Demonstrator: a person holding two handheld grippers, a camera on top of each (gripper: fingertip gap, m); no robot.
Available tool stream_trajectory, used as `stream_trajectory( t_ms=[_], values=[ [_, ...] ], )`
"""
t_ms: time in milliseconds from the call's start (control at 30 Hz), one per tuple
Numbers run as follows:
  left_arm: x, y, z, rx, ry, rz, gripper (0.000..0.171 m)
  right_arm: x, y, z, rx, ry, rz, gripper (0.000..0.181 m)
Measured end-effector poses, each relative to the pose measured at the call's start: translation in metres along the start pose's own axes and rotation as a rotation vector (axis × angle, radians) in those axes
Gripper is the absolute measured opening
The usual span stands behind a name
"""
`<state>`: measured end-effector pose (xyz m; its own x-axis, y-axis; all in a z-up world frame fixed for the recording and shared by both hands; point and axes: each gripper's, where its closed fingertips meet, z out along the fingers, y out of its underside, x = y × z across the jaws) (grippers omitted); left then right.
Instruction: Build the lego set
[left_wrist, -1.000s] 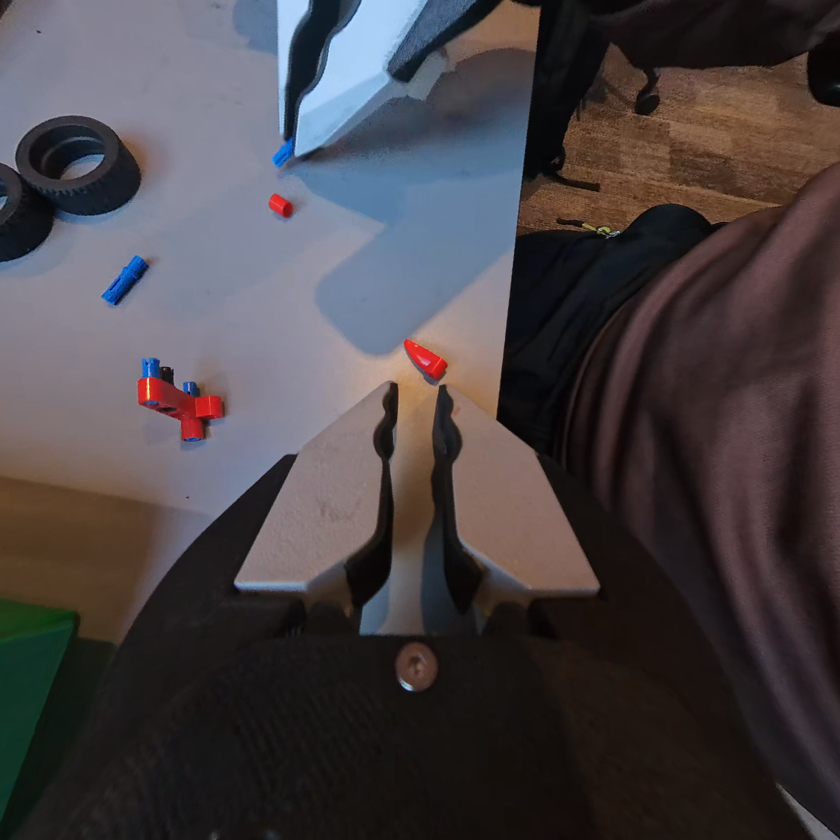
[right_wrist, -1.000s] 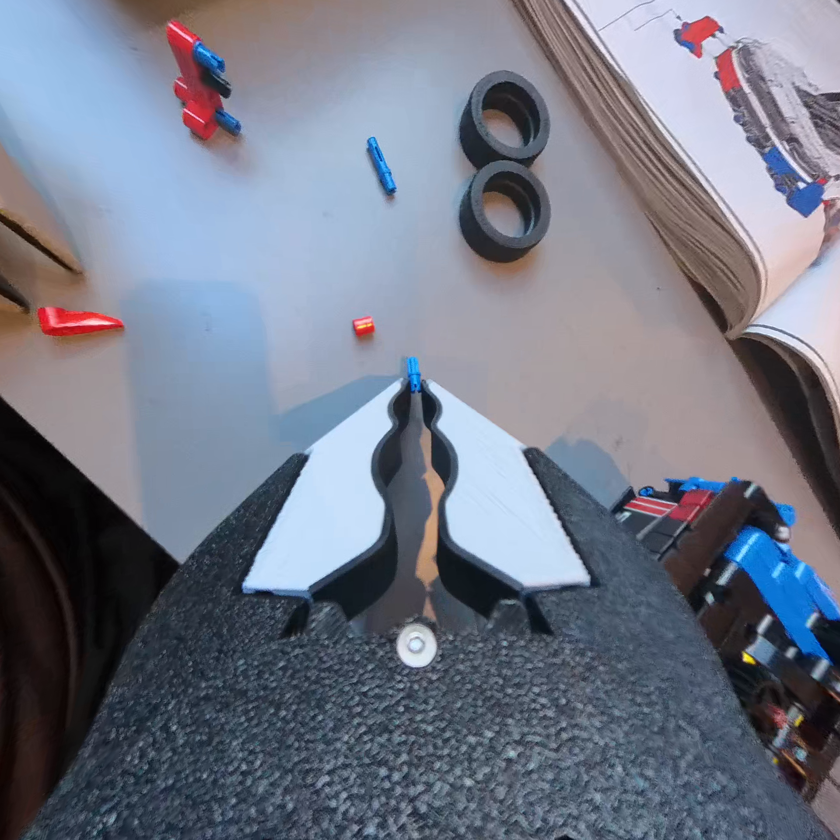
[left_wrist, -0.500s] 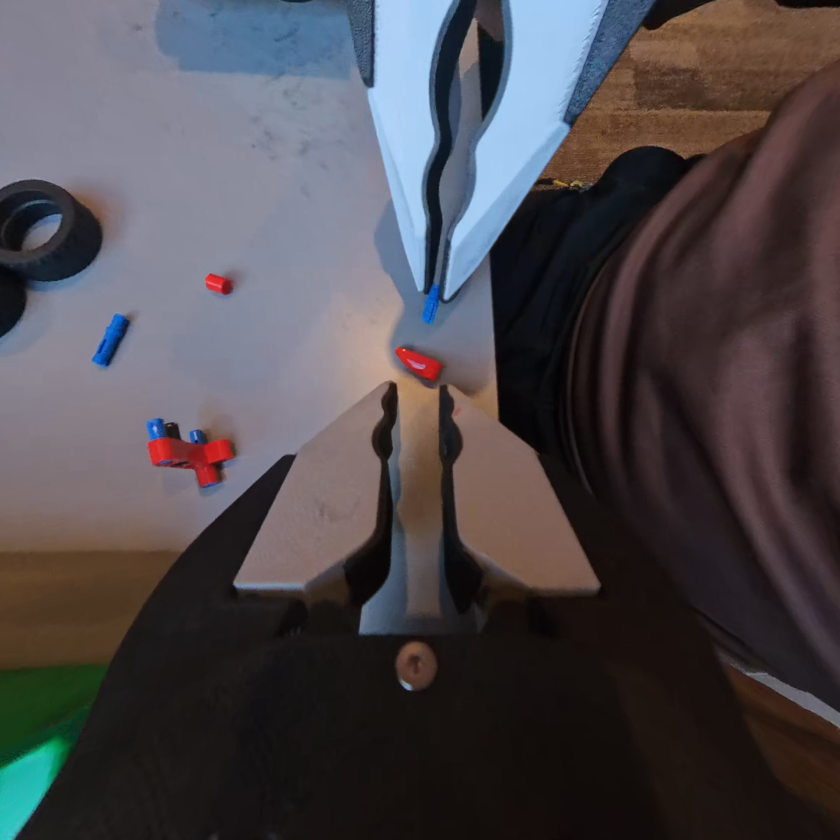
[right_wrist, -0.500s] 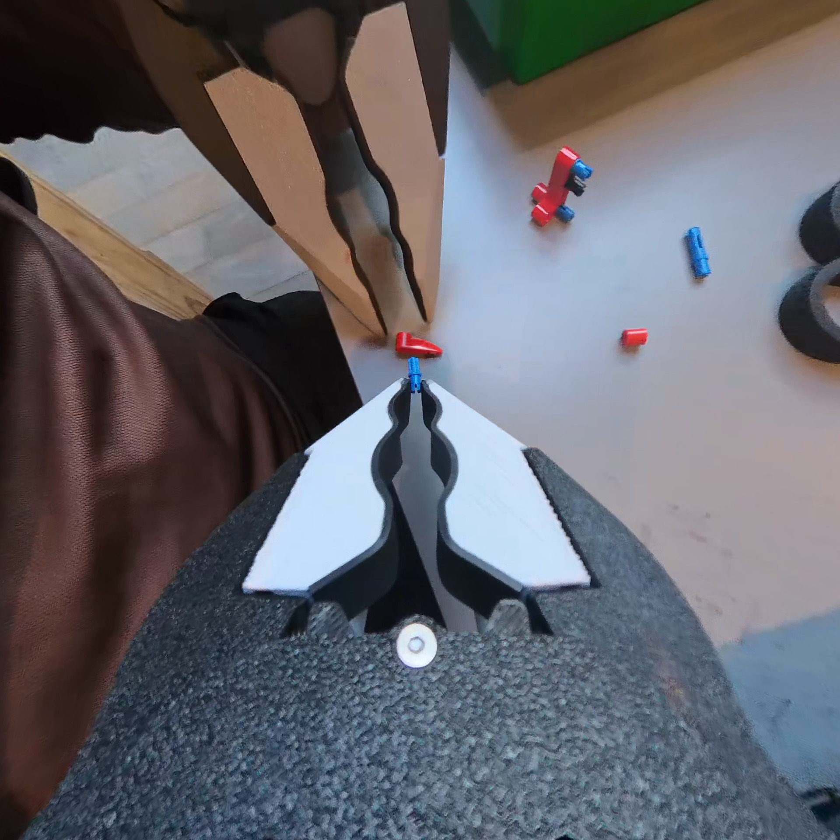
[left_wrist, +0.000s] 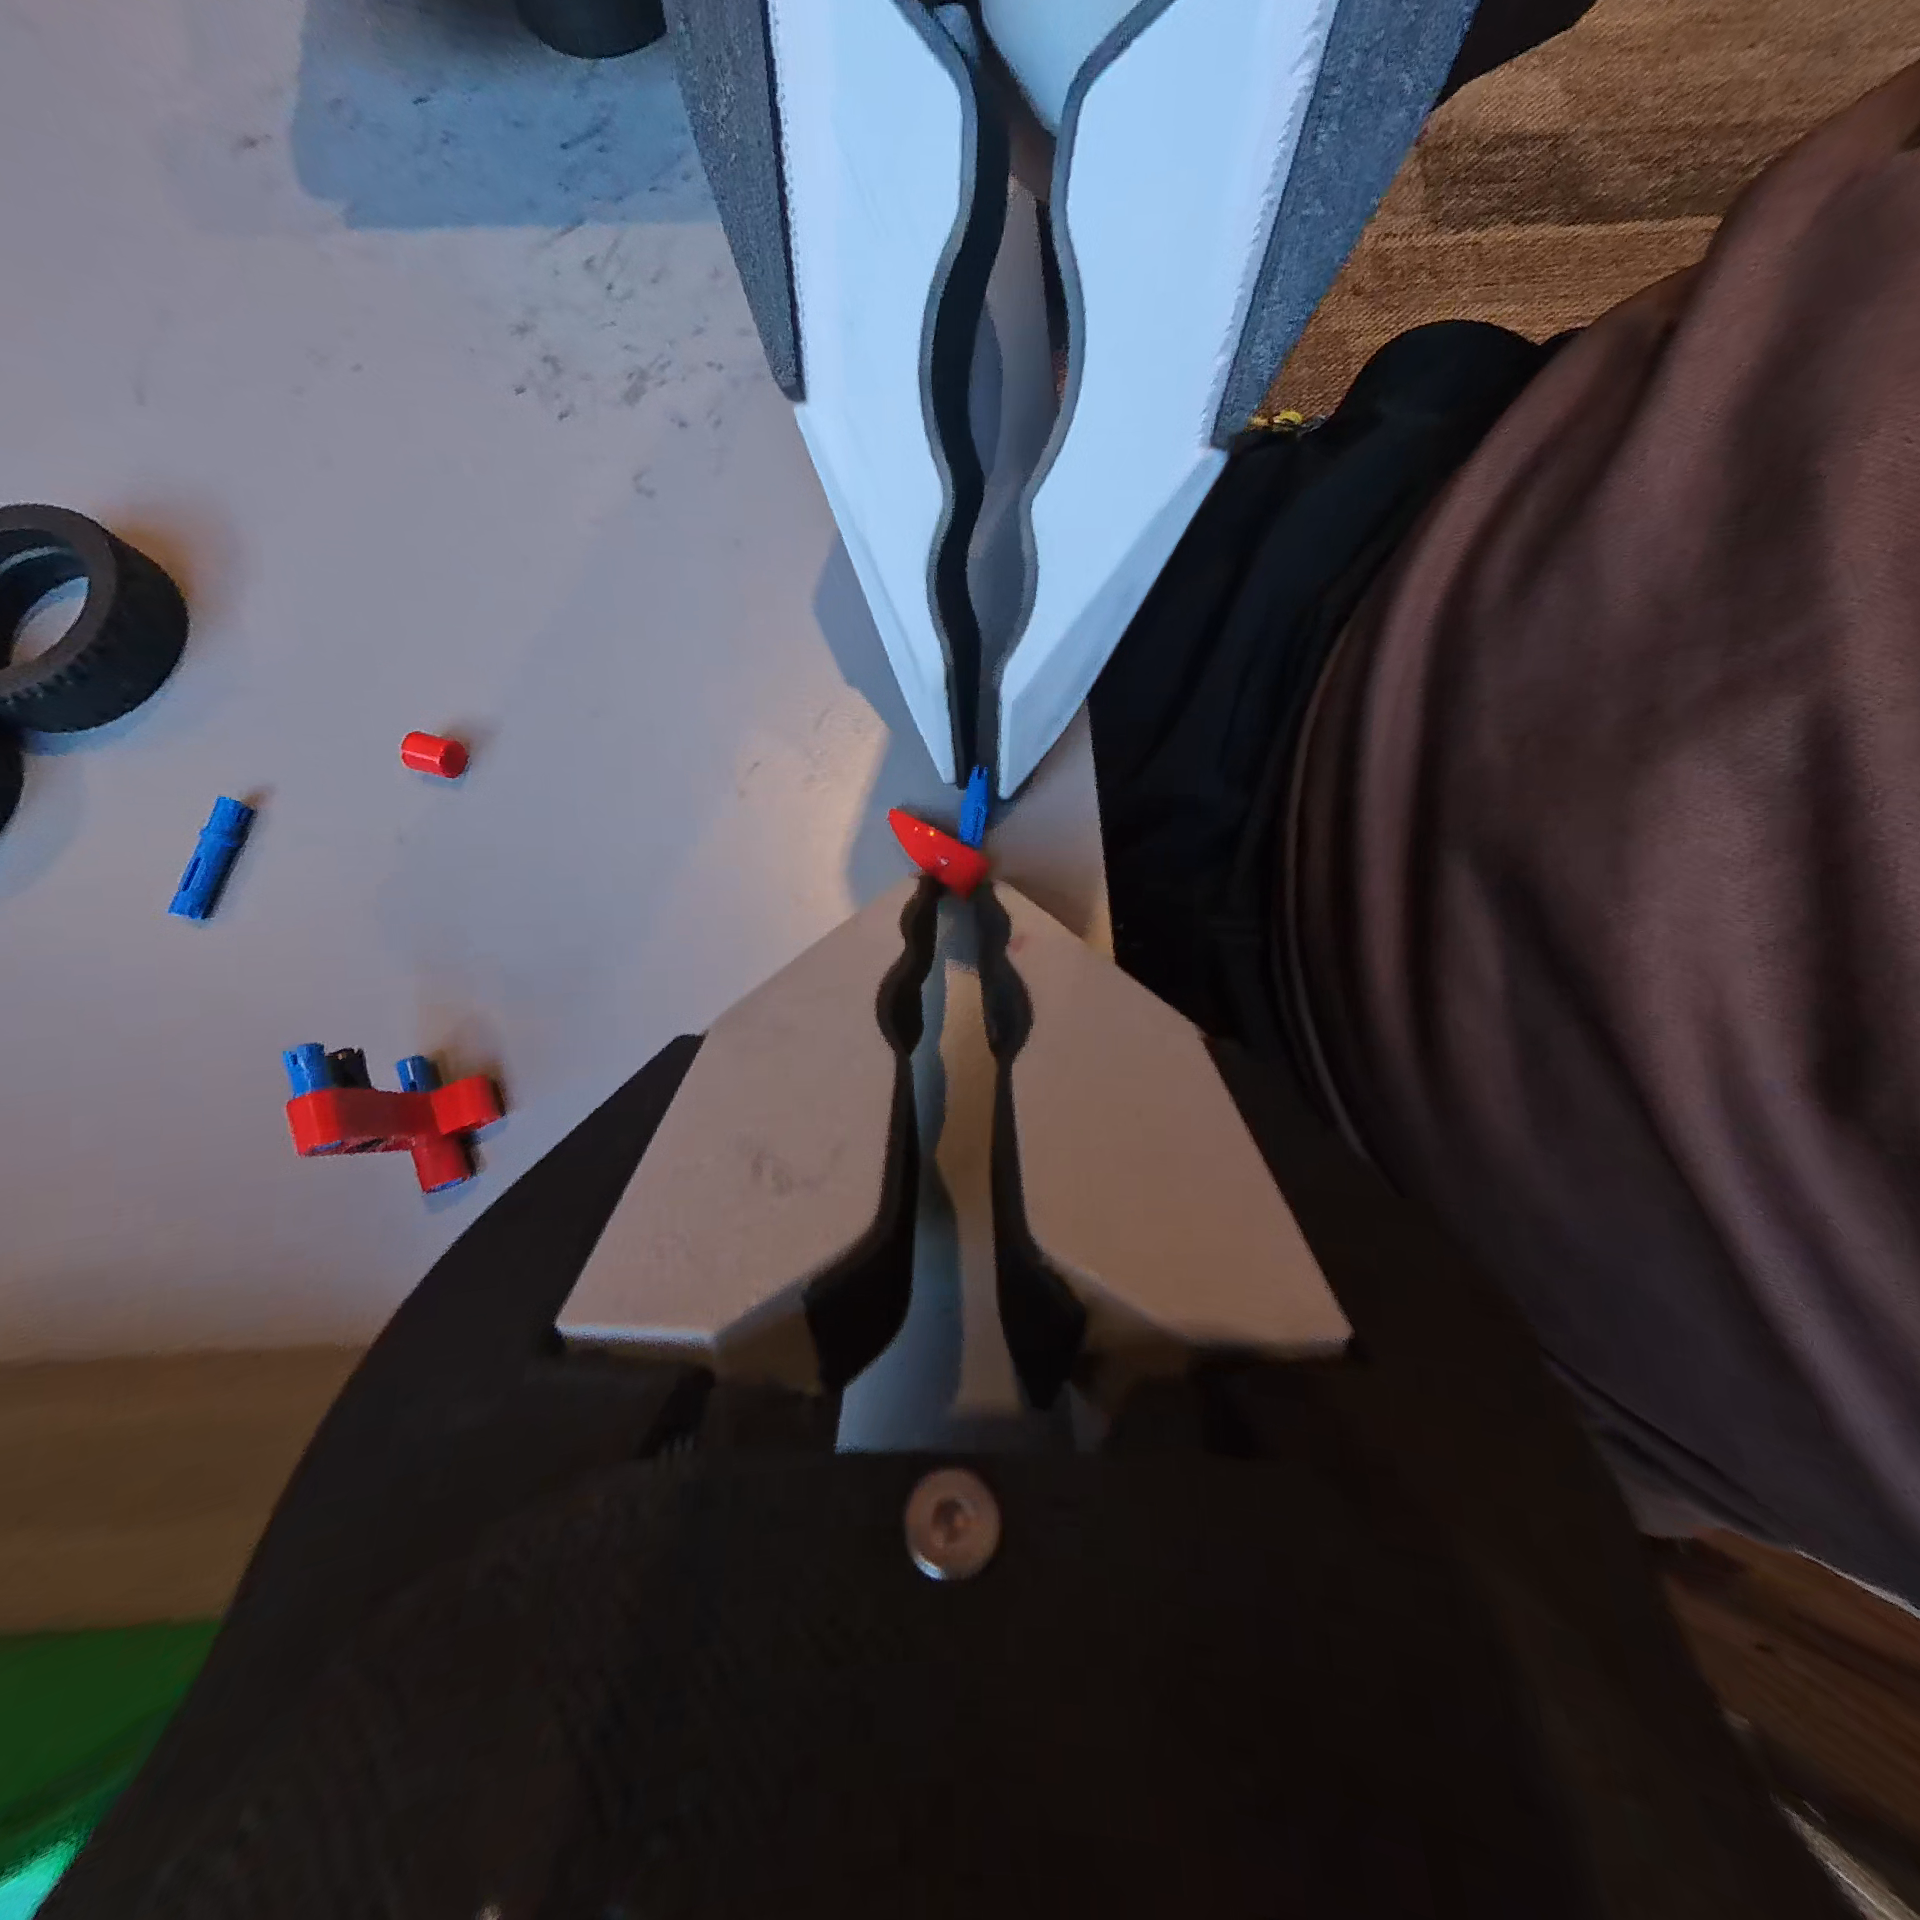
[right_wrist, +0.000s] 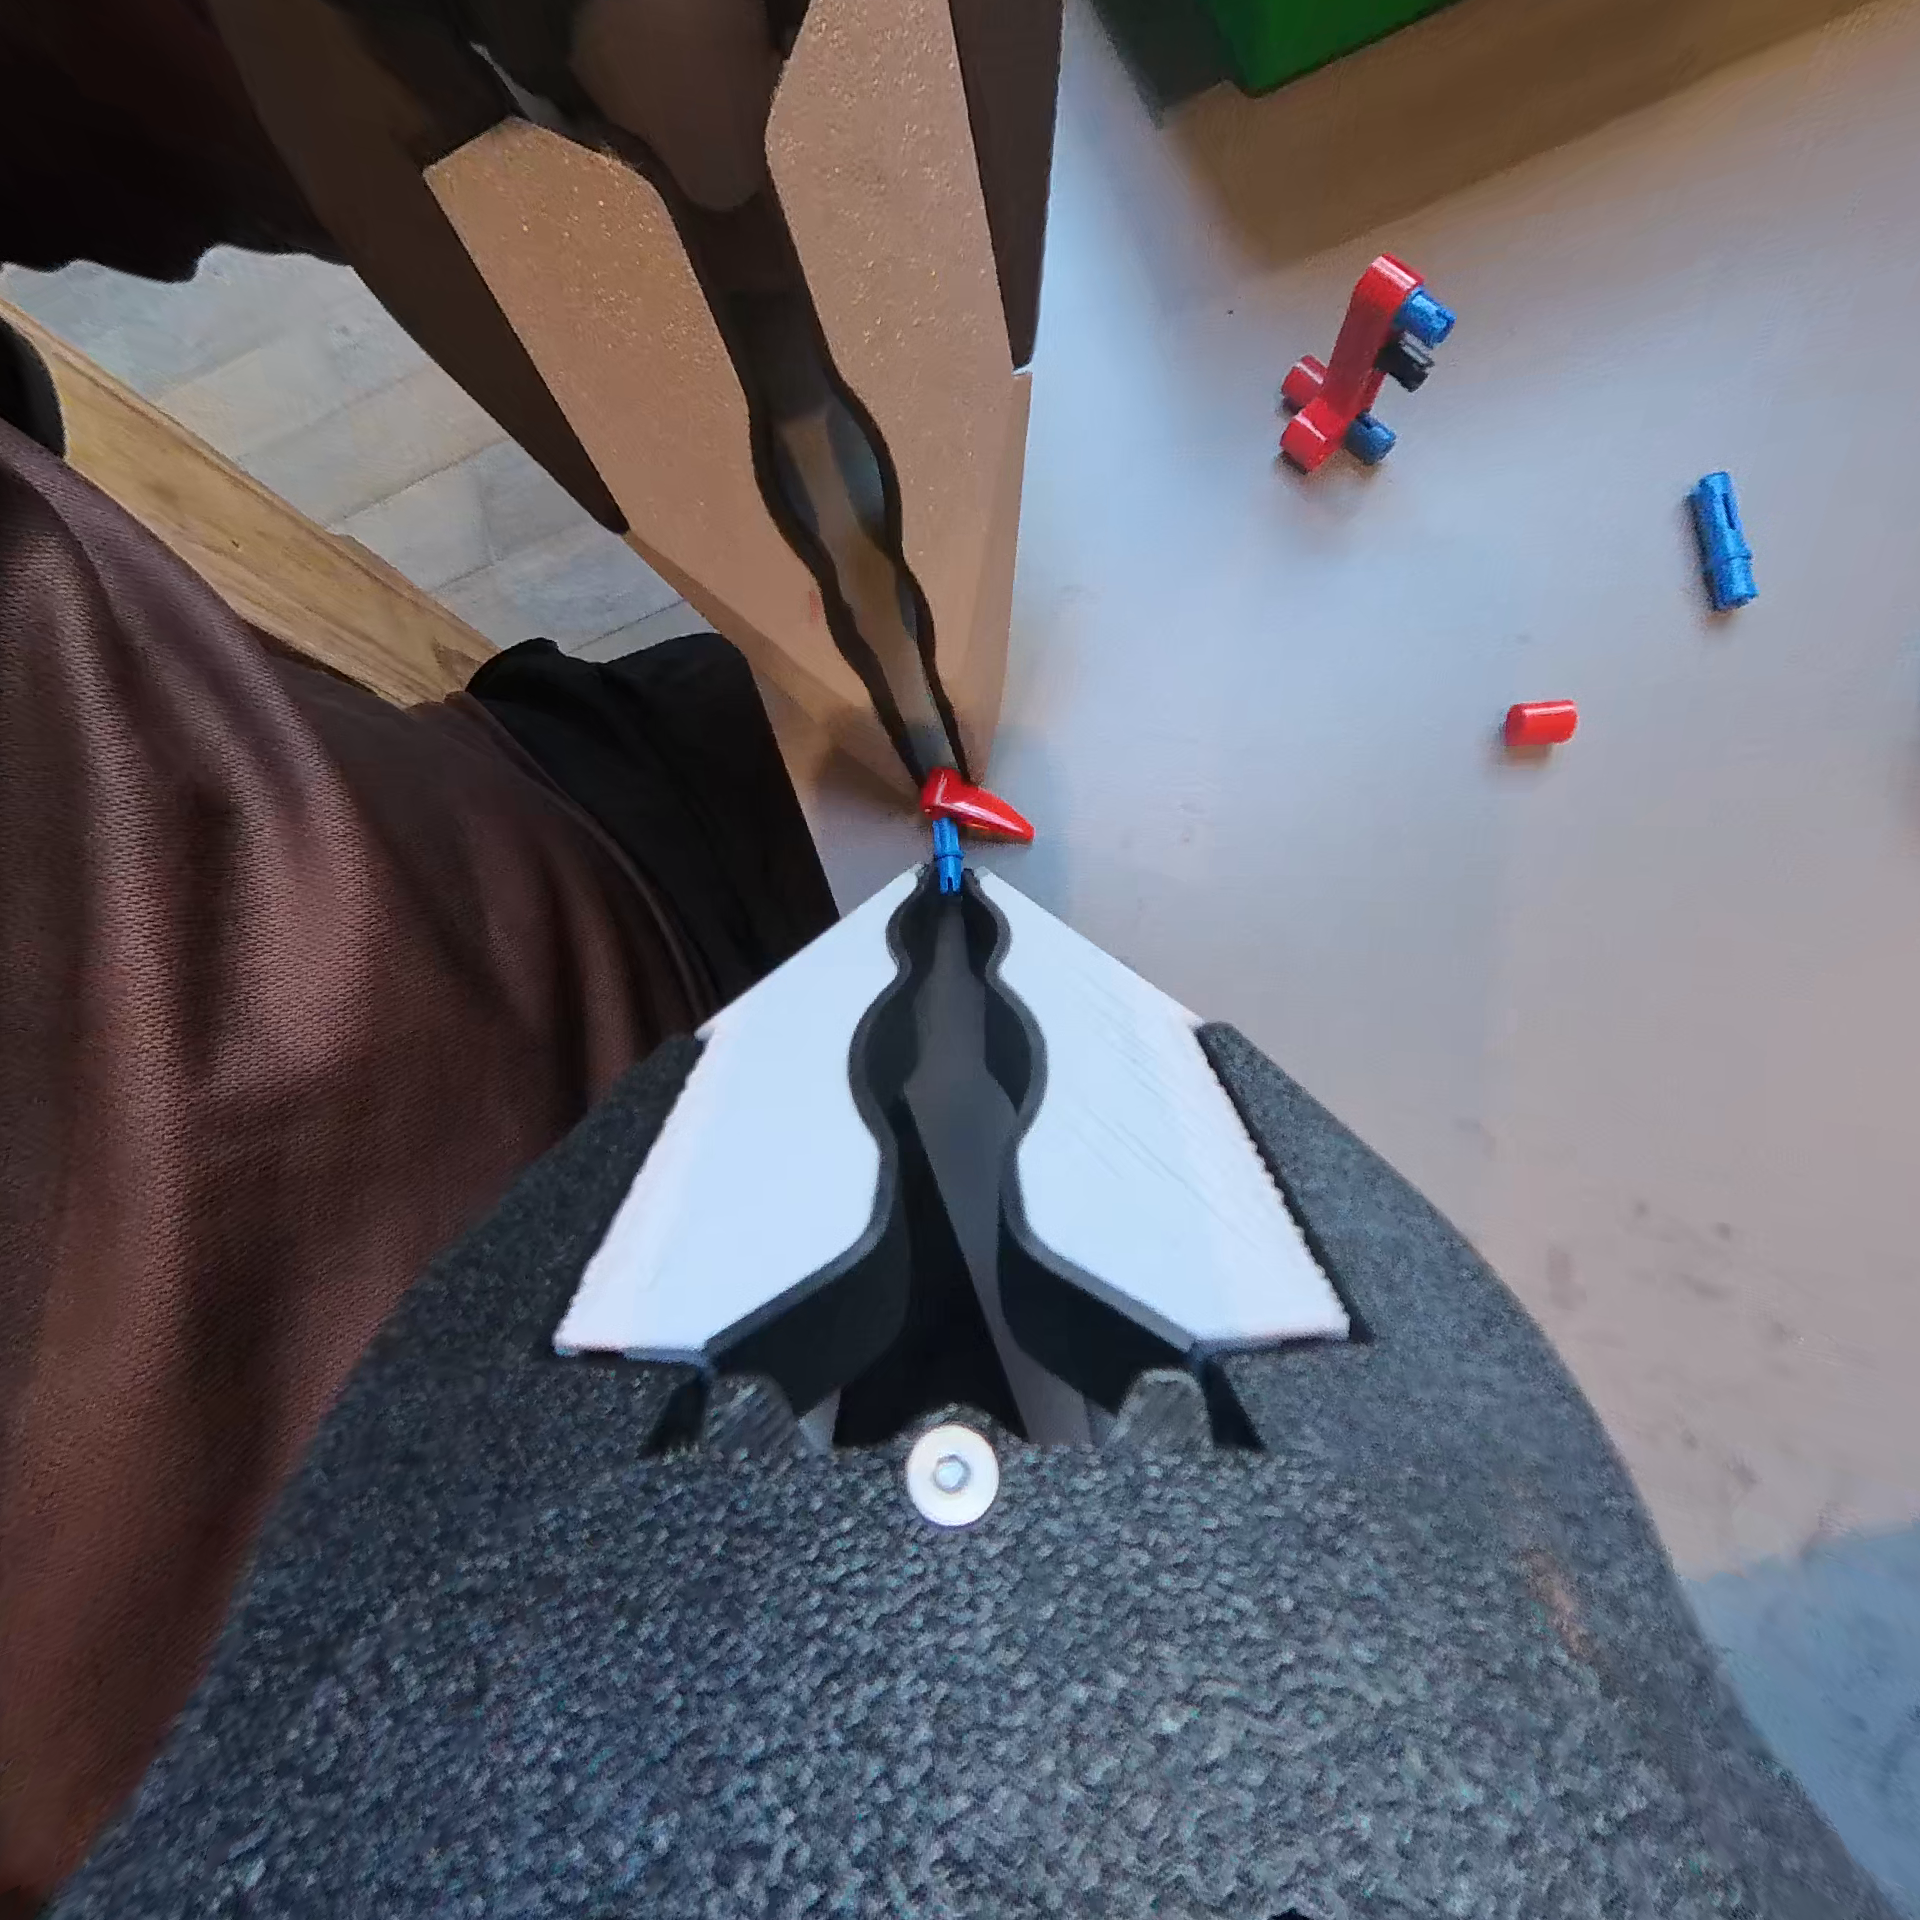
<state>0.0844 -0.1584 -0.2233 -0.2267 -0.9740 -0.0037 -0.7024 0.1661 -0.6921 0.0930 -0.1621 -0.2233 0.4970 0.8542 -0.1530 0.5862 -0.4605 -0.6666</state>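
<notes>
By the bench's near edge, the left gripper had just pinched up the red wedge, letting the right gripper, clamped on the blue pin, begin joining them.

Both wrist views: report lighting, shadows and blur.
Left wrist view: a warm glow on the table beside the red wedge piece; the right gripper throws a bluish shadow; the tyre bends with the lens. Right wrist view: the left gripper looks tan and slightly blurred.
</notes>
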Motion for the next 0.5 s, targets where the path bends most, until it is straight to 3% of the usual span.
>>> stream_trajectory(
  t_ms=[500],
  values=[
    [-0.0008, -0.0008, 0.0003, 0.038, -0.1, -0.173, 0.004, -0.0015, -0.002, 0.0012, 0.018, 0.004, 0.001, 0.003]
  ],
)
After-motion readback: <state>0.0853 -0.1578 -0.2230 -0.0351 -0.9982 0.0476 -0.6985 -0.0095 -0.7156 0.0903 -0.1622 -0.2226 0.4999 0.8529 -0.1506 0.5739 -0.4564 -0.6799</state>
